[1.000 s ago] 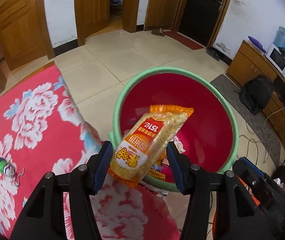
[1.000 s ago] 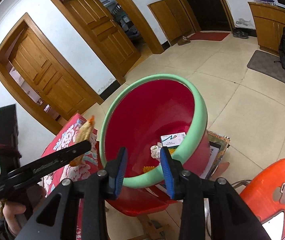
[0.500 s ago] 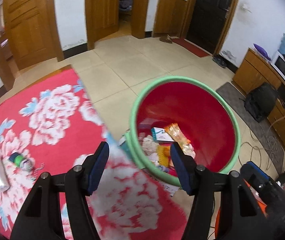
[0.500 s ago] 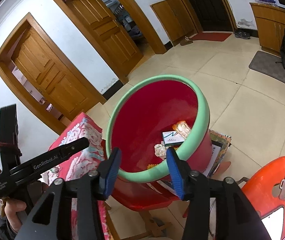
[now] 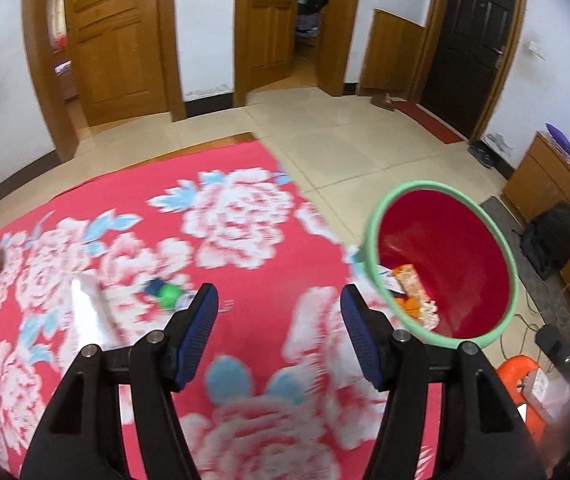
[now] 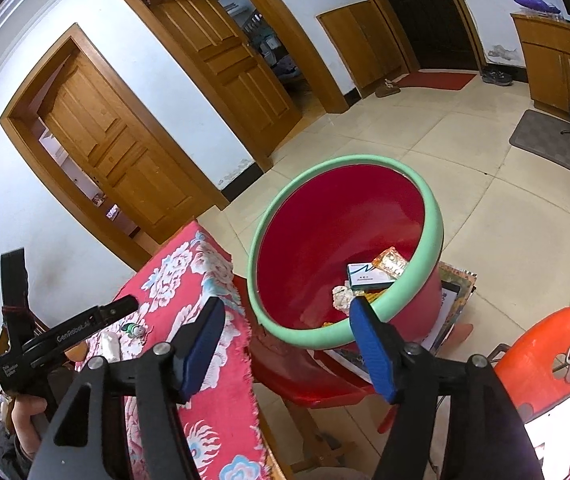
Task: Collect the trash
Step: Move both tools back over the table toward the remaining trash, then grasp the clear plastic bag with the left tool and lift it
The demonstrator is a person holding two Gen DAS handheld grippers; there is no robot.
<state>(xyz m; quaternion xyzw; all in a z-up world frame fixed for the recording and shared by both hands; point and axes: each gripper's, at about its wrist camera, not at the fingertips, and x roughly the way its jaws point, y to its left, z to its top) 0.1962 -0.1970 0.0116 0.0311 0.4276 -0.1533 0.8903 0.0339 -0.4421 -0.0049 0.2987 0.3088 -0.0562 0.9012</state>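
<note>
Red floral tablecloth mid-frame, wooden doors upper left, black door upper right, orange stool lower right.

- White walls, three panelled wooden doors.
- Beige tiled floor.
- Dark door, red mat before it.
- Wooden cabinet, right.

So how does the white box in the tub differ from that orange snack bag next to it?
The box is white with blue print, flat and stiff-edged; the snack bag is orange-yellow, shiny and crinkled. The box lies partly over the bag, which sits closer to the tub's green rim. Both lie in the red tub as dropped trash, gripped by neither tool.
</note>
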